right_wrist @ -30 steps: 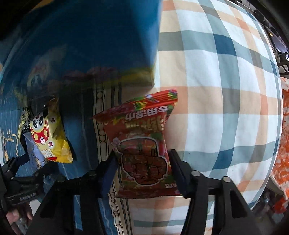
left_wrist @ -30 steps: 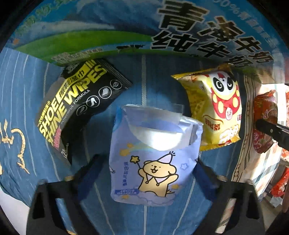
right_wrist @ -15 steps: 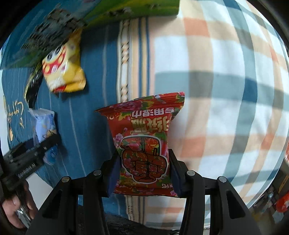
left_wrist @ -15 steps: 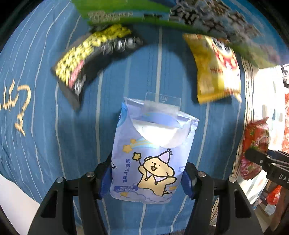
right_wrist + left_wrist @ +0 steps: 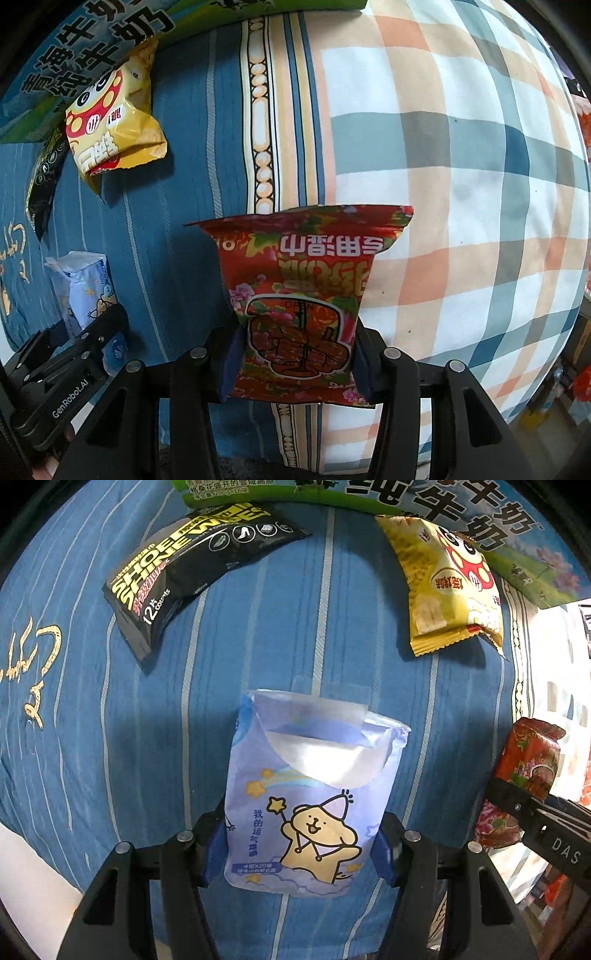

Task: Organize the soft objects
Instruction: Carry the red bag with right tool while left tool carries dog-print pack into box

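My left gripper (image 5: 301, 843) is shut on a pale blue tissue pack (image 5: 310, 797) with a cartoon dog, held above the blue striped cloth (image 5: 110, 709). My right gripper (image 5: 295, 356) is shut on a red floral wipes pack (image 5: 303, 295), held over the seam between the blue cloth and the plaid sheet (image 5: 461, 147). The red pack (image 5: 524, 768) also shows at the right of the left wrist view, and the tissue pack (image 5: 88, 291) at the left of the right wrist view. A black shoe wipes pack (image 5: 192, 561) and a yellow snack bag (image 5: 447, 583) lie on the blue cloth.
A green and blue milk carton box (image 5: 424, 502) stands along the far edge behind the black pack and the yellow bag. The bed's edge drops off at the right of the plaid sheet, with clutter (image 5: 580, 384) beyond it.
Both grippers have closed on their packs and lifted them off the bed, pulling back from the box. The black pack and yellow bag stay in place.
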A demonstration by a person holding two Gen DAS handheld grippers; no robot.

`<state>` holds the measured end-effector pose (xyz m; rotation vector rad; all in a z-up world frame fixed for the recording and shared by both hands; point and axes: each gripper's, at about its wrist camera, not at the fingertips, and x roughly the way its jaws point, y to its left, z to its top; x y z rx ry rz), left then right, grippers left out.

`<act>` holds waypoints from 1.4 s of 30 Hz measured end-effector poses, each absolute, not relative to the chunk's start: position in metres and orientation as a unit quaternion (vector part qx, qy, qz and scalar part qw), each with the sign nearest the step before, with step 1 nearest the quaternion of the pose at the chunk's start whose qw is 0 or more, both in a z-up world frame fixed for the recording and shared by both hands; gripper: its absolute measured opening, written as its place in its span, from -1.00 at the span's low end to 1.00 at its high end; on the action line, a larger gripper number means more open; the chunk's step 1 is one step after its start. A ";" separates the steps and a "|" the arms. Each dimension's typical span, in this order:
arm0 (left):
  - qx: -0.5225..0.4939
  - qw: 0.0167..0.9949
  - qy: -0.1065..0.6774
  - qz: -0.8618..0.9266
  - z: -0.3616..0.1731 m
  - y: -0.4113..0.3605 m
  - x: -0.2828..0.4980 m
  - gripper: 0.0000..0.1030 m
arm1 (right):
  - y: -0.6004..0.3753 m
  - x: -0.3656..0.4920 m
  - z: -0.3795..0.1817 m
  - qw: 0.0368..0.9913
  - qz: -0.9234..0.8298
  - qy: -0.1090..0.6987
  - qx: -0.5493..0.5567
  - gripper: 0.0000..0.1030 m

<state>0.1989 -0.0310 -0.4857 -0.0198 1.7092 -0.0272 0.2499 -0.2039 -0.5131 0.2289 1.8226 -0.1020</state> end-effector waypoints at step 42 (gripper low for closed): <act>-0.051 0.787 0.604 -0.109 -0.229 -0.039 0.226 0.17 | -0.175 0.254 -0.270 0.754 0.048 0.644 0.118 -0.10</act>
